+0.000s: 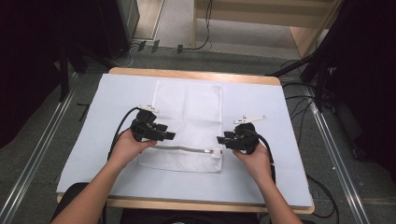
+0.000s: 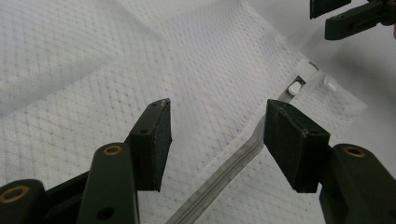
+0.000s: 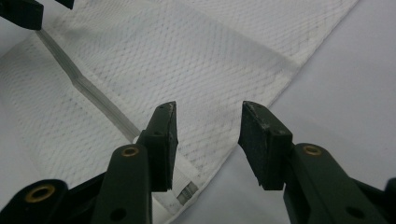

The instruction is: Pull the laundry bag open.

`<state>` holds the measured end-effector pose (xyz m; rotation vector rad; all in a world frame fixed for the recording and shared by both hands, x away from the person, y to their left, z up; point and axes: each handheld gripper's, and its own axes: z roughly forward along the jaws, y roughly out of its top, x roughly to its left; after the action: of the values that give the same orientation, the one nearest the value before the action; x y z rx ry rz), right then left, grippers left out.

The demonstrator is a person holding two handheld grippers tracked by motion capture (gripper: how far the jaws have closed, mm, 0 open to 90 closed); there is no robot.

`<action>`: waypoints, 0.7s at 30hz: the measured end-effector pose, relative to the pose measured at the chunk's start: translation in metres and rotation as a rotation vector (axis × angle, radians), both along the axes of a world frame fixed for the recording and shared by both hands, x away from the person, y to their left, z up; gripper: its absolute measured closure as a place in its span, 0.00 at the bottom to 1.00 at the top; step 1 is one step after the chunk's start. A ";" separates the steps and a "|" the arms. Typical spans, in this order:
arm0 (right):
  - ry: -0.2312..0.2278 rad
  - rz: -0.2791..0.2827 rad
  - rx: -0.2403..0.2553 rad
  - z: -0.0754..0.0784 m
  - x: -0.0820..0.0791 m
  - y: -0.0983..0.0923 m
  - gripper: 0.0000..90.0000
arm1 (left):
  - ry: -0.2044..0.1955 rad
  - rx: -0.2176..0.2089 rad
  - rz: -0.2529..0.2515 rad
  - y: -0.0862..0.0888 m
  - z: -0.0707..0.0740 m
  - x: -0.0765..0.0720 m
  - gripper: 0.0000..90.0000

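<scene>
On the bench (image 1: 116, 88) the white mesh bag (image 1: 189, 105) lies flat, zipper (image 1: 184, 149) toward me. My left fingers (image 1: 170, 135) and right fingers (image 1: 220, 139) hover spread at its ends, gripping nothing, positioned to take the zipper edge.

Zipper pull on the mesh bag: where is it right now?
In the high view, the zipper pull sits at the right end of the zipper, near the mesh bag's front right corner, just left of the right tool.
</scene>
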<state>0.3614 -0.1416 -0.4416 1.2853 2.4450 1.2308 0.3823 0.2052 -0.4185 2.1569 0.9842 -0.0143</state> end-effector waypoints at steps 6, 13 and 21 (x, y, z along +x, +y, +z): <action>-0.001 0.013 0.004 0.001 -0.012 -0.004 0.54 | -0.017 0.004 -0.014 -0.003 -0.001 -0.003 0.45; -0.016 0.017 0.012 0.004 -0.024 -0.008 0.52 | -0.023 0.003 -0.029 -0.008 0.000 -0.005 0.42; 0.007 0.055 -0.019 -0.002 -0.030 -0.005 0.64 | -0.024 -0.002 -0.040 -0.021 0.001 -0.009 0.43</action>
<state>0.3310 -0.1471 -0.4438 1.2270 2.5067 1.2156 0.3730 0.1844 -0.4173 2.1704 0.9271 -0.0090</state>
